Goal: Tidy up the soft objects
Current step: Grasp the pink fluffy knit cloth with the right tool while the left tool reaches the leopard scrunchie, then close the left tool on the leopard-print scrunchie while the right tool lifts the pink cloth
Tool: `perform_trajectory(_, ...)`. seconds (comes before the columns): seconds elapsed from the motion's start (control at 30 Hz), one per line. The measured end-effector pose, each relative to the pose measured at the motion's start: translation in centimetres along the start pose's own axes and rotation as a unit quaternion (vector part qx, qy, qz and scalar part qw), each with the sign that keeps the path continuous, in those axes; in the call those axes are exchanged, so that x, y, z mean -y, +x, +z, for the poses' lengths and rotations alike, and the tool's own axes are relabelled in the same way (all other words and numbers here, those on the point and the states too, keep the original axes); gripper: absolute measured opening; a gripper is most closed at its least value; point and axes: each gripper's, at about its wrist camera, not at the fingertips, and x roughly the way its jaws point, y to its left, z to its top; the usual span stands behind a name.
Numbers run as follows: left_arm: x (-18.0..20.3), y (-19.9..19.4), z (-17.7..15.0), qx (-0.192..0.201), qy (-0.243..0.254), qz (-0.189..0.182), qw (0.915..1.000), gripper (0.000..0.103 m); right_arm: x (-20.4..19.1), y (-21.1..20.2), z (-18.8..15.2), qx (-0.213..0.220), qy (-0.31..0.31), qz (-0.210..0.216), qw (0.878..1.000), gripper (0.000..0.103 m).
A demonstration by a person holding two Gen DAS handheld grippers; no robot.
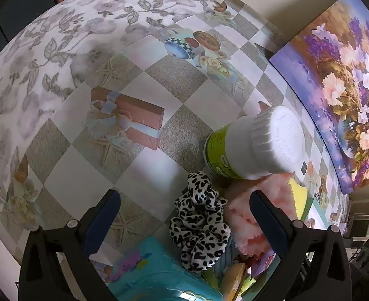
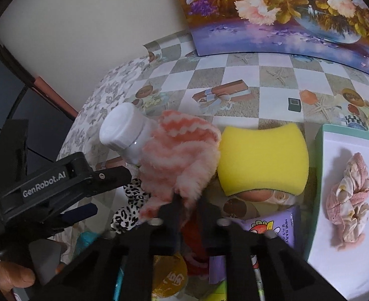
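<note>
A leopard-print scrunchie [image 1: 199, 220] lies between the open jaws of my left gripper [image 1: 184, 215]; it also shows in the right wrist view [image 2: 129, 208]. My right gripper [image 2: 189, 208] is shut on a fluffy pink-and-white striped cloth [image 2: 179, 160], which also shows in the left wrist view [image 1: 244, 220]. A yellow sponge [image 2: 262, 158] lies beside the cloth. A pink scrunchie [image 2: 347, 200] lies in a white tray with a teal rim [image 2: 319, 150] at the right.
A white-lidded jar [image 1: 257, 143] lies on its side against the cloth. A teal pouch [image 1: 154, 276], a purple packet [image 2: 279, 223] and a yellow-lidded item [image 2: 169, 281] lie near me. A flower painting [image 2: 284, 12] leans on the wall behind the chequered tablecloth [image 1: 139, 170].
</note>
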Motion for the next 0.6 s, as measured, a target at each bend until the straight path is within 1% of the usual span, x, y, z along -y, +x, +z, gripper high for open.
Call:
perform_trajectory(0.03, 0.0, 0.0, 0.0, 0.0, -0.001, 0.0, 1.0, 0.103, 0.0, -0.1, 0.0, 0.001, -0.002, 0.001, 1.0, 0.005)
perform_trajectory(0.17, 0.2, 0.1, -0.1, -0.001, 0.006, 0.002, 1.0, 0.103, 0.2, -0.7, 0.2, 0.007, -0.004, -0.006, 1.0, 0.005)
perform_trajectory(0.27, 0.6, 0.3, -0.3, -0.008, 0.02, 0.0, 0.9998, 0.102, 0.5, -1.3, 0.4, 0.014, -0.005, -0.014, 1.0, 0.004)
perform_trajectory(0.4, 1.2, 0.8, -0.6, -0.015, 0.04, 0.012, 0.999, 0.103, 0.9, -2.2, 0.6, 0.023, -0.006, -0.021, 0.999, 0.004)
perform_trajectory(0.5, 1.5, 0.9, -0.6, -0.017, 0.049, 0.013, 0.9986, 0.102, 1.2, -2.8, 0.7, 0.028, -0.008, -0.03, 0.999, 0.004)
perform_trajectory(0.57, 1.8, 1.0, -0.7, -0.018, 0.058, 0.016, 0.998, 0.092, 1.5, -2.9, 0.8, 0.028, -0.003, -0.029, 0.999, 0.004)
perform_trajectory(0.6, 1.9, 1.1, -0.7, -0.02, 0.061, 0.017, 0.9978, 0.085, 1.5, -2.9, 0.8, 0.027, -0.002, -0.029, 0.999, 0.004)
